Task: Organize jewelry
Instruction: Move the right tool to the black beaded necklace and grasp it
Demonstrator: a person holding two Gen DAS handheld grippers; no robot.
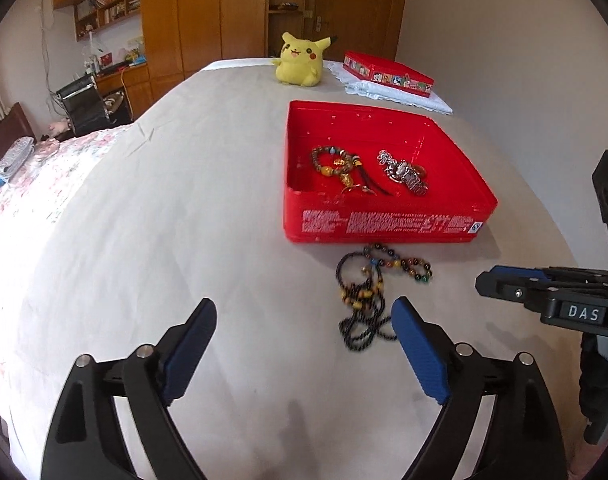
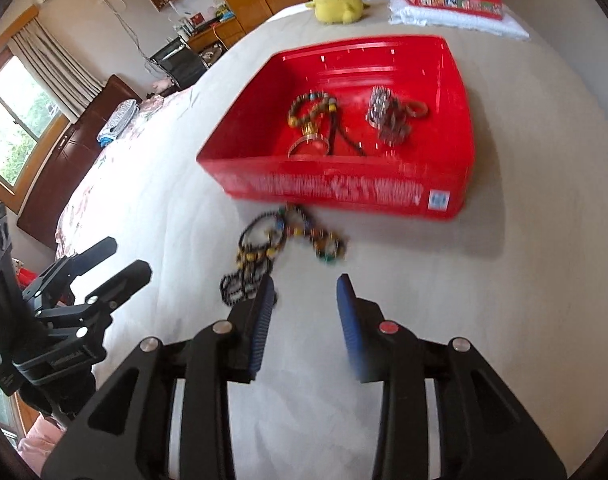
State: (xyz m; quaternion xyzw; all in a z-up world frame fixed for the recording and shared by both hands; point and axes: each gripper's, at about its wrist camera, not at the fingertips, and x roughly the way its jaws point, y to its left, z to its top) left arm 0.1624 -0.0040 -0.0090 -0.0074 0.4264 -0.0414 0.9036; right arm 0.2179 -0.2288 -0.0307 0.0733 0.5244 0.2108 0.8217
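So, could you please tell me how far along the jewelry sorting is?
Done: a beaded bracelet and silver chain pieces lie in the red box. In hand: nothing; both claws are empty. Left: the beaded necklaces on the bed, in front of the box.

Home bedroom. Bed (image 1: 183,208) with a plain cream sheet takes most of the view, floral quilt (image 1: 43,184) on its far side. Wooden wardrobe (image 1: 199,12) and door (image 1: 356,4) along the back wall, bookshelves (image 1: 107,4) full of books over a cluttered desk (image 1: 119,72) with a black chair (image 1: 83,104). Curtained window (image 2: 19,128) with greenery outside. Yellow plush toy (image 1: 301,60) and a folded white towel (image 1: 396,92) on the bed
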